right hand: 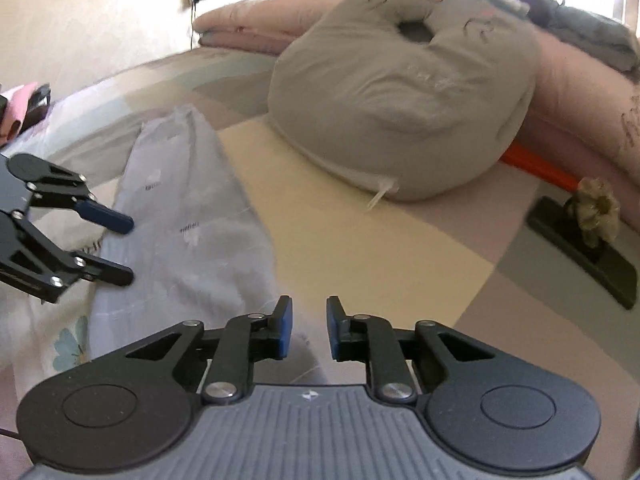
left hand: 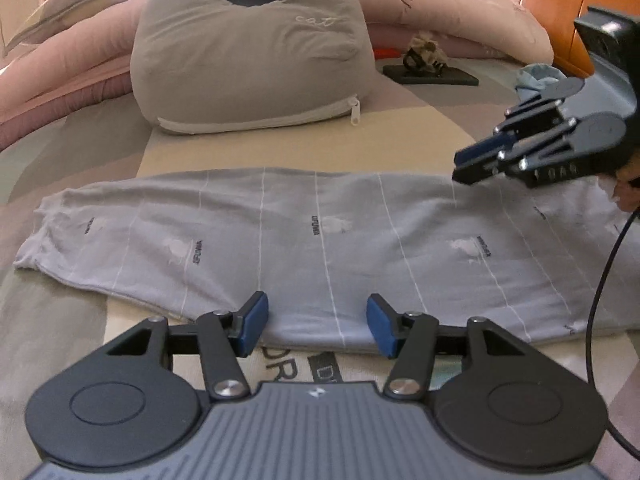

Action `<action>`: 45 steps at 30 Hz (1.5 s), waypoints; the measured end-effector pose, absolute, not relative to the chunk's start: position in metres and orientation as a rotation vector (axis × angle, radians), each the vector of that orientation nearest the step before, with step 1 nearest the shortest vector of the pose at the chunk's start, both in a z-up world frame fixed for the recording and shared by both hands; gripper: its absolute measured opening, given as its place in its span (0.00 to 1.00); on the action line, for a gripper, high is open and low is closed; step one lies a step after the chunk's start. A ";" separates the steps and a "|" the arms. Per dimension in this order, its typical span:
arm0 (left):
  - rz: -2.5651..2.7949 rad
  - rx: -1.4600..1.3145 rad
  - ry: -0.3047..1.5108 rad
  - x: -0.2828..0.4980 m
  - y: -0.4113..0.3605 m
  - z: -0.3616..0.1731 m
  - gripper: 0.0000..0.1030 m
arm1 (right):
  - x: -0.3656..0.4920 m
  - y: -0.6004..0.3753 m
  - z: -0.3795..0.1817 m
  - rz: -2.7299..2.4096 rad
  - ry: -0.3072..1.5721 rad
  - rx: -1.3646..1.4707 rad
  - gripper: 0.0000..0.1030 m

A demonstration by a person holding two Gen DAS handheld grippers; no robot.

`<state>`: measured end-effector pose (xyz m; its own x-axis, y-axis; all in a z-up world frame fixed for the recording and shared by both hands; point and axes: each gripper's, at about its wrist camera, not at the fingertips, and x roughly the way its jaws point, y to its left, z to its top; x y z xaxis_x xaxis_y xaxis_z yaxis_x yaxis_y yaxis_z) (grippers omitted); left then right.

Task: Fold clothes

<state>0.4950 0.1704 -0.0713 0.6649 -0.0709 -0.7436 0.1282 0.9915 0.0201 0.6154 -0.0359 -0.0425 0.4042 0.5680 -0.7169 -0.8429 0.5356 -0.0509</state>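
Observation:
A long pale grey-blue garment (left hand: 320,248) with thin white stripes and small prints lies flat across the bed, folded lengthwise. My left gripper (left hand: 316,320) is open at the middle of its near edge, one blue pad on each side, nothing held. My right gripper (left hand: 464,166) hovers over the garment's far right part, held by a hand. In the right wrist view the right gripper (right hand: 308,330) stands open with a narrow gap and nothing in it, above the garment's (right hand: 188,216) end. The left gripper (right hand: 120,248) shows open at the left.
A grey cat cushion (left hand: 248,48) sits behind the garment on the patchwork bedspread (left hand: 400,128). A flat black object with a scrunchie on it (left hand: 432,72) lies at the back right. Pink quilts (left hand: 60,64) line the far side. A black cable (left hand: 600,300) hangs at the right.

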 end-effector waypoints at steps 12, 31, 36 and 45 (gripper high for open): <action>-0.114 0.059 0.817 0.494 0.171 -0.073 0.57 | 0.605 -0.019 -0.060 0.925 0.746 -0.477 0.21; -0.076 0.044 0.764 0.514 0.196 -0.065 0.57 | 0.581 -0.066 -0.033 0.651 0.841 -0.213 0.31; -0.058 0.048 0.795 0.510 0.200 -0.074 0.60 | 0.583 -0.083 -0.052 0.592 0.927 -0.052 0.38; -0.090 0.069 0.780 0.502 0.189 -0.058 0.59 | 0.550 -0.164 -0.015 0.521 0.830 -0.129 0.40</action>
<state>0.5021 0.1887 -0.0582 0.7076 -0.0551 -0.7045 0.1064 0.9939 0.0291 0.5501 -0.1644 -0.0152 0.5576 0.3912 -0.7321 -0.4896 0.8672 0.0905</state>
